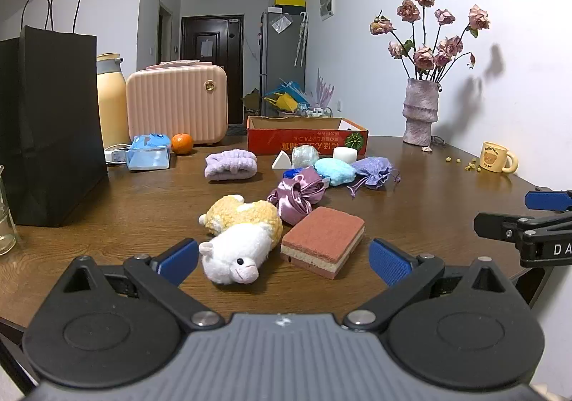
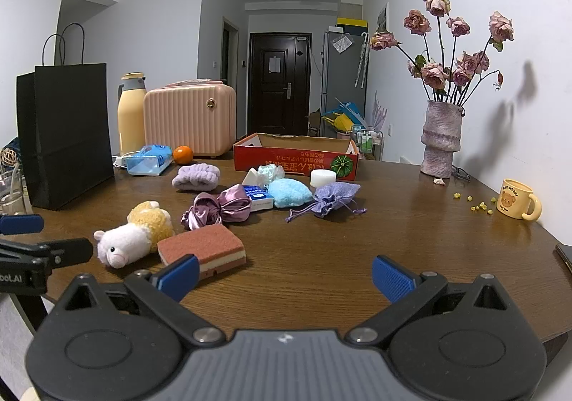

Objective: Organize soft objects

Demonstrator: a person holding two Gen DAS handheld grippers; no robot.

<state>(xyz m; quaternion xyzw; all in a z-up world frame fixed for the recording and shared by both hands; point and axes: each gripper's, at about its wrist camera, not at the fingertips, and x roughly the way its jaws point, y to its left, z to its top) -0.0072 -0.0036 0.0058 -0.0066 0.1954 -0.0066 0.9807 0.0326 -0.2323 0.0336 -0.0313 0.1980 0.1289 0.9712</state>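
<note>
A white and yellow plush sheep [image 1: 238, 236] [image 2: 134, 234] lies on the wooden table beside a pink layered sponge [image 1: 323, 240] [image 2: 203, 248]. Behind them lie a purple satin scrunchie [image 1: 298, 193] [image 2: 218, 208], a blue fluffy pad [image 1: 334, 170] [image 2: 289, 192], a lilac drawstring pouch [image 1: 371, 170] [image 2: 334, 199] and a lilac headband [image 1: 230, 165] [image 2: 196, 177]. A red cardboard box [image 1: 307, 140] [image 2: 296, 156] stands open at the back. My left gripper [image 1: 284, 261] is open, low in front of the sheep and sponge. My right gripper [image 2: 284, 277] is open and empty, with the sponge near its left finger.
A black paper bag [image 1: 50, 122] [image 2: 68, 136], a yellow flask [image 1: 111, 100], a pink case [image 1: 177, 104], a tissue pack [image 1: 148, 152] and an orange [image 1: 181, 143] stand at the left. A vase of dried roses [image 1: 420, 111] [image 2: 441, 138] and a yellow mug [image 1: 498, 157] [image 2: 518, 199] stand at the right.
</note>
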